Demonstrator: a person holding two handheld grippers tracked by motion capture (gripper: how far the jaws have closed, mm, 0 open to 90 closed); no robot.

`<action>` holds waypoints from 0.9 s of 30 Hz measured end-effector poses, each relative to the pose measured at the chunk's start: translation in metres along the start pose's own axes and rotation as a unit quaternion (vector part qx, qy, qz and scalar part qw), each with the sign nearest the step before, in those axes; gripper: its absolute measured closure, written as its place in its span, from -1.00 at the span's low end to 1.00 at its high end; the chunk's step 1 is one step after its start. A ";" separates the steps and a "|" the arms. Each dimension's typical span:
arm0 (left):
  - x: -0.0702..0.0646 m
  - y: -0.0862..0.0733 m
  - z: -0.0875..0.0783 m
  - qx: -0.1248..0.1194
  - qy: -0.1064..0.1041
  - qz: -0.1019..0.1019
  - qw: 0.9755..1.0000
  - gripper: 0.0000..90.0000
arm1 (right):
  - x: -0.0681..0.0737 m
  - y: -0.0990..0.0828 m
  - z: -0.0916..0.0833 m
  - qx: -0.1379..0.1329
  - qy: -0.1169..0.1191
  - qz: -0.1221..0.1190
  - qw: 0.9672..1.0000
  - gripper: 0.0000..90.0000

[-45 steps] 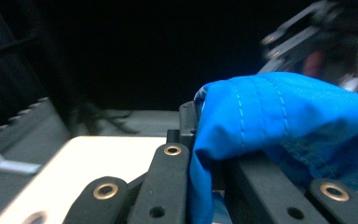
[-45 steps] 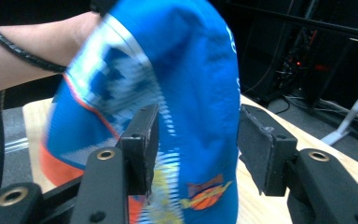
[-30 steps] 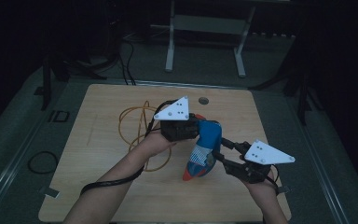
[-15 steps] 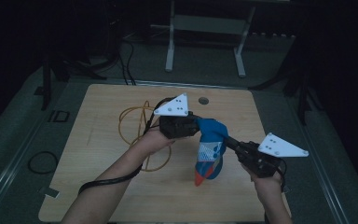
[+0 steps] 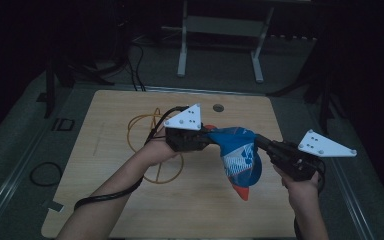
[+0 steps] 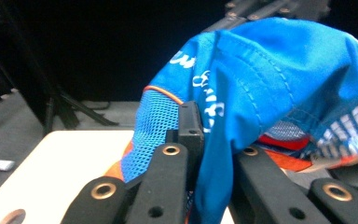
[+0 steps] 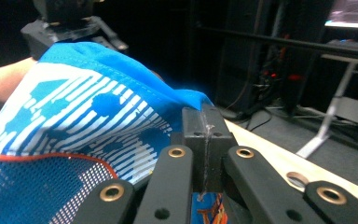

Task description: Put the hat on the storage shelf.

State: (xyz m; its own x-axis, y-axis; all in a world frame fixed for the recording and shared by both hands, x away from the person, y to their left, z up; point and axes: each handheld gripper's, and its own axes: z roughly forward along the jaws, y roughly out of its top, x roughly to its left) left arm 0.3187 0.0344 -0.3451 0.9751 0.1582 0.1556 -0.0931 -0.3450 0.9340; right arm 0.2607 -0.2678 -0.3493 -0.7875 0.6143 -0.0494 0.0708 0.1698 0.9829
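A blue cap with white stripes and an orange edge is hanging in the air just right of the frame's centre in the high view, stretched between the two grippers above the wooden table. The left gripper is pinching the cap's upper left edge; in the left gripper view the blue cloth and mesh are sitting between its jaws, which have just been easing apart slightly yet are gripping the fabric. The right gripper is coming in from the right, its jaws pressed together on the cap's right edge. A loop of yellow cord is lying on the table to the left, behind the left hand.
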 end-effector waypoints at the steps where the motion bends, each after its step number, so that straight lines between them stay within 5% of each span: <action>1: 0.001 0.000 -0.002 -0.001 -0.007 -0.007 1.000 0.67 | 0.000 0.002 0.000 -0.002 0.002 0.002 1.000 1.00; 4: -0.001 0.001 -0.007 0.007 0.022 -0.010 1.000 0.24 | 0.000 0.005 0.004 -0.004 0.014 0.008 1.000 1.00; 6: -0.002 0.002 -0.012 0.016 0.040 -0.008 0.999 0.10 | 0.003 0.008 0.005 0.006 0.000 -0.017 1.000 1.00; 9: -0.002 0.003 -0.019 0.016 0.051 -0.015 0.998 -0.14 | 0.002 0.011 0.006 0.005 -0.002 -0.019 1.000 1.00; 11: -0.003 0.005 -0.024 0.010 0.056 -0.022 0.998 -0.37 | 0.000 0.014 0.006 -0.001 0.023 -0.004 1.000 1.00; 12: -0.004 0.006 -0.026 0.013 0.054 -0.020 0.998 -0.44 | 0.003 0.015 0.006 0.003 -0.001 -0.020 1.000 1.00; 16: -0.009 0.008 -0.030 0.007 0.064 -0.012 0.998 -0.74 | 0.001 0.018 0.002 -0.011 0.003 -0.012 1.000 1.00; 17: -0.012 0.009 -0.029 0.017 0.080 -0.003 0.997 -0.85 | 0.000 0.020 0.001 -0.014 0.007 -0.013 1.000 1.00; 20: -0.021 0.008 -0.029 0.026 0.103 0.015 0.994 -0.89 | 0.002 0.024 0.000 -0.009 -0.016 -0.026 0.999 1.00; 22: -0.022 0.007 -0.030 0.024 0.100 0.008 0.995 -0.90 | 0.000 0.027 -0.001 -0.016 -0.008 -0.020 1.000 1.00; 23: -0.025 0.004 -0.032 0.029 0.109 0.012 0.994 -0.92 | 0.001 0.028 -0.001 -0.012 -0.027 -0.031 0.999 1.00; 25: -0.027 0.000 -0.037 0.025 0.110 -0.001 0.994 -0.92 | -0.002 0.030 -0.001 -0.025 -0.004 -0.011 1.000 1.00; 27: -0.031 -0.004 -0.044 0.010 0.125 -0.002 0.992 -0.92 | 0.000 0.033 0.001 -0.018 -0.035 -0.028 0.999 1.00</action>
State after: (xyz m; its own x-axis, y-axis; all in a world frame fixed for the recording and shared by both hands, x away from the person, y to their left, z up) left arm 0.2797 0.0715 -0.3391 0.8948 0.3834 0.2288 -0.0823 -0.3621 0.9285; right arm 0.2639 -0.2618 -0.3170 -0.7446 0.6576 -0.1146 0.0050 0.1771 0.9842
